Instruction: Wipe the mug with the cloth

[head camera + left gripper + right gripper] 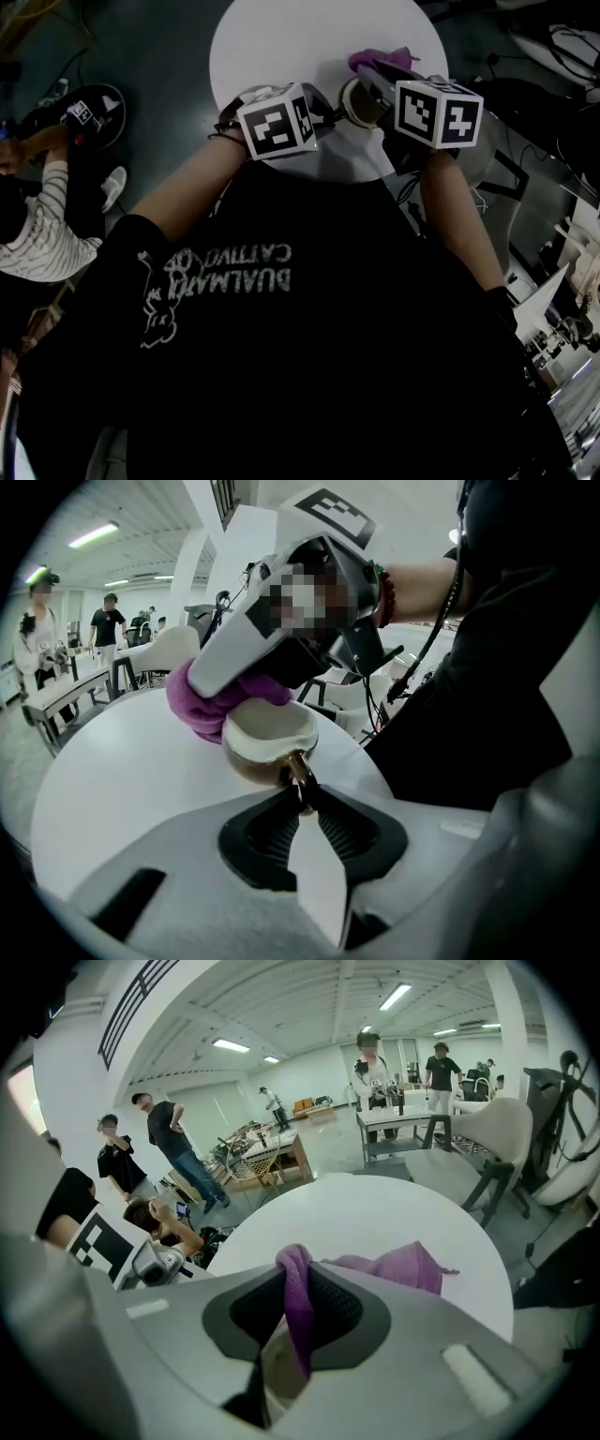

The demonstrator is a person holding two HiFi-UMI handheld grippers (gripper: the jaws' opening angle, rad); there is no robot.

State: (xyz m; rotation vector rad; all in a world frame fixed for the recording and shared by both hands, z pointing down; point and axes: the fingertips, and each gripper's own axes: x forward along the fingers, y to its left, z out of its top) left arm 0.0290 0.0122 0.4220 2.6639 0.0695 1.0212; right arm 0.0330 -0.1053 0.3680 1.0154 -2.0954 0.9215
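A mug (267, 741), cream inside and brown outside, stands on the round white table (122, 780). My left gripper (302, 794) is shut on the mug's handle (298, 772). A purple cloth (202, 705) is pressed against the mug's far side by my right gripper (281, 621). In the right gripper view, the right gripper (295, 1283) is shut on a fold of the cloth (298, 1307), and the rest of the cloth trails onto the table (394, 1213). From the head view, both grippers meet at the mug (361, 101) near the table's near edge, the cloth (380, 61) just beyond.
The table's near rim (309, 173) lies close to my body. A seated person in a striped shirt (42, 234) is at the left on the floor. Several people (173, 1143), a chair (497, 1138) and work tables (398, 1119) stand around. Cables lie at the right (562, 47).
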